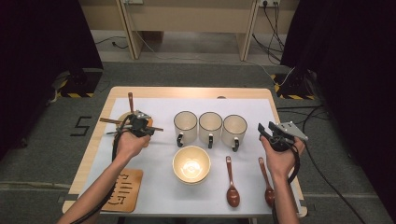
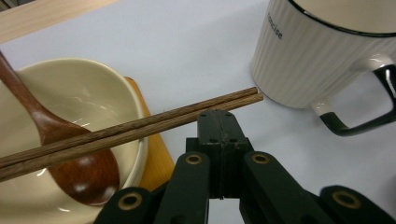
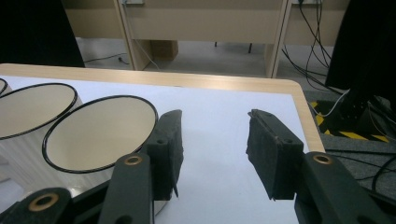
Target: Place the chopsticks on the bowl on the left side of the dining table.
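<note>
My left gripper (image 1: 139, 123) (image 2: 220, 122) is shut, with nothing between its jaws. Its tips sit right under a pair of brown chopsticks (image 2: 140, 126) (image 1: 156, 128); I cannot tell if they touch. The chopsticks lie across a cream bowl (image 2: 93, 93) (image 1: 122, 117). A brown wooden spoon (image 2: 84, 177) rests in that bowl, its handle (image 1: 130, 100) pointing away from me. The bowl stands on a wooden coaster (image 2: 156, 158). My right gripper (image 1: 267, 131) (image 3: 215, 154) hovers open over the white mat at the right, holding nothing.
Three white mugs (image 1: 185, 122) (image 1: 210, 123) (image 1: 234, 125) stand in a row at the centre; the left one (image 2: 308, 60) is close to my left gripper, the right one (image 3: 100, 133) beside my right. A second bowl (image 1: 191, 163), two spoons (image 1: 232, 186) (image 1: 267, 184) and a spare coaster (image 1: 123, 189) lie nearer me.
</note>
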Action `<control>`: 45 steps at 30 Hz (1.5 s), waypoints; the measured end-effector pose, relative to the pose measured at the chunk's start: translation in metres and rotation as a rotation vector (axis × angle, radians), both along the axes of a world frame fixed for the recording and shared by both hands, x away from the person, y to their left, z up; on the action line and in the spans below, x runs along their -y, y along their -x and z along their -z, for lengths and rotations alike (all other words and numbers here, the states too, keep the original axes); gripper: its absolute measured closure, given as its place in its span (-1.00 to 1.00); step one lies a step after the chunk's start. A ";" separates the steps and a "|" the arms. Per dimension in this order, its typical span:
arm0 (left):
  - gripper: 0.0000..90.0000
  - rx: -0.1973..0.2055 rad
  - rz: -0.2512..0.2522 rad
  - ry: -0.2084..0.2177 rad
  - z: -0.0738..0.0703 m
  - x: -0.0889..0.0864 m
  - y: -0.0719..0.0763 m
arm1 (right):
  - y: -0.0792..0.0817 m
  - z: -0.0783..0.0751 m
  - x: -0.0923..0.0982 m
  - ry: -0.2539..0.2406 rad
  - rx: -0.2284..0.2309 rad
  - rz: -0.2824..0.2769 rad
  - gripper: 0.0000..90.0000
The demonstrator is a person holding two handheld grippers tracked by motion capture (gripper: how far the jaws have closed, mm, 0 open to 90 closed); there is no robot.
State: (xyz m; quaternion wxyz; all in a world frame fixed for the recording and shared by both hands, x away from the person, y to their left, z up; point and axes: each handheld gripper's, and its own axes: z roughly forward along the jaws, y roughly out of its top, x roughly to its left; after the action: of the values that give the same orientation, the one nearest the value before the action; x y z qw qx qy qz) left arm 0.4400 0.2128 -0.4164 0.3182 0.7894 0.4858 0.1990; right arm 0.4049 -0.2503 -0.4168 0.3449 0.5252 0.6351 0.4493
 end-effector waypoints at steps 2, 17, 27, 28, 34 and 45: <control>0.98 0.007 -0.005 0.003 -0.002 -0.003 0.001 | 0.000 0.000 0.000 -0.002 -0.001 -0.001 0.23; 0.99 0.037 -0.217 -0.069 -0.007 -0.066 -0.046 | -0.001 0.002 -0.004 0.006 -0.008 -0.010 0.23; 0.99 0.006 -0.247 -0.116 0.001 -0.065 -0.050 | -0.001 0.001 -0.004 0.000 -0.007 -0.009 0.23; 0.99 0.006 -0.247 -0.116 0.001 -0.065 -0.050 | -0.001 0.001 -0.004 0.000 -0.007 -0.009 0.23; 0.98 -0.011 -0.266 -0.121 0.004 -0.065 -0.051 | -0.001 0.002 -0.003 0.002 -0.006 -0.008 0.23; 0.98 0.000 -0.286 -0.121 0.007 -0.067 -0.052 | -0.001 0.001 -0.002 0.002 -0.006 -0.006 0.23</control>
State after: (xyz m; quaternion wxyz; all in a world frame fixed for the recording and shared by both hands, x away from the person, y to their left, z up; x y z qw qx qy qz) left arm 0.4917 0.2798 -0.4235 0.2382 0.7298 0.5806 0.2712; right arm 0.4057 -0.2478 -0.4177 0.3419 0.5242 0.6383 0.4481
